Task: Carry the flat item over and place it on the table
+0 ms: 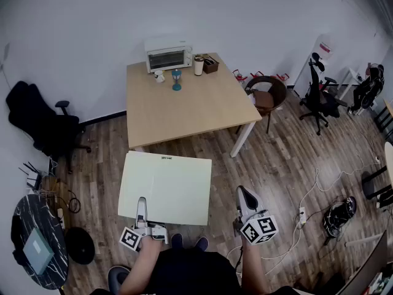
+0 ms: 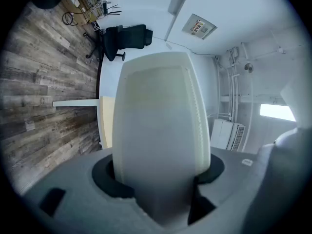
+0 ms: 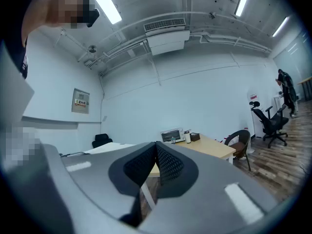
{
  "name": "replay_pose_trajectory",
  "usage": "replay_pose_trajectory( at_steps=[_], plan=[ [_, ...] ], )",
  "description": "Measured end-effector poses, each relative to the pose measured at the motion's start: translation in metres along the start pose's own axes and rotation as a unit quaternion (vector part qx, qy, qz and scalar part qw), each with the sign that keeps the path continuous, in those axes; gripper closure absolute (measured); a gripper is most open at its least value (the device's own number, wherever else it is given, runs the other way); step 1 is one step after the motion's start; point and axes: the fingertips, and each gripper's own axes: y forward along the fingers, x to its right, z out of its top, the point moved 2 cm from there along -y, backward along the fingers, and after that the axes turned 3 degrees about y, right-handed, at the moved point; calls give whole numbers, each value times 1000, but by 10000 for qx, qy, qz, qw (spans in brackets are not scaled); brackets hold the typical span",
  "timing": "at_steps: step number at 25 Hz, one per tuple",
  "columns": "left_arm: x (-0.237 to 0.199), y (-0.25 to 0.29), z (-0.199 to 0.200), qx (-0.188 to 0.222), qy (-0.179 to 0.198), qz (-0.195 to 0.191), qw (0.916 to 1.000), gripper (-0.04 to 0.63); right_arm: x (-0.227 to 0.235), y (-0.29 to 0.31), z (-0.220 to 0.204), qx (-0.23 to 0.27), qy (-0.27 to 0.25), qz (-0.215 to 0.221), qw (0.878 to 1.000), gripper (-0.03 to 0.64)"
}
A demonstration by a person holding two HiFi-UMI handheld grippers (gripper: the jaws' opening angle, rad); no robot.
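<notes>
Left claw (image 1: 142, 205) clamps smooth white rectangular board (image 1: 166, 186).

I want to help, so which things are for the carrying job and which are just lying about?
For the job: white flat rectangular board, clamped in the left gripper; light wooden table with white legs.
Just lying about: white toaster oven and small blue object on that table; black office chair; brown round-backed chair.

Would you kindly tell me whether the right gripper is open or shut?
Shut: the right gripper has its black pads meeting at their tips, with nothing held between them.
</notes>
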Motion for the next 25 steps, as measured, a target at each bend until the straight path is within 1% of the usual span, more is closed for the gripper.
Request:
replay_pose_trajectory(
  at_steps=[8, 12, 14, 17, 21, 25],
  plan=[
    [1, 9, -6, -72, 91, -49, 9999, 304, 7, 4, 0, 18, -31, -16, 10000, 615],
    [0, 11, -15, -67, 61, -74, 9999, 304, 16, -1, 3, 147, -5, -48, 9999, 614],
    [-1, 11, -22, -88, 89, -82, 9999, 304, 21, -4, 6, 212, -8, -62, 9998, 614],
    [1, 14, -34, -118, 118, -103, 9998, 304, 34, -9, 7, 170, -84, -192, 9996, 614],
    [3, 11, -47, -126, 173, -238, 9995, 304, 49, -17, 6, 194, -63, -221, 9995, 615],
    [-1, 11, -50, -80, 143, -173, 9997, 304, 58, -17, 2, 175, -88, -213, 9996, 617]
  ],
)
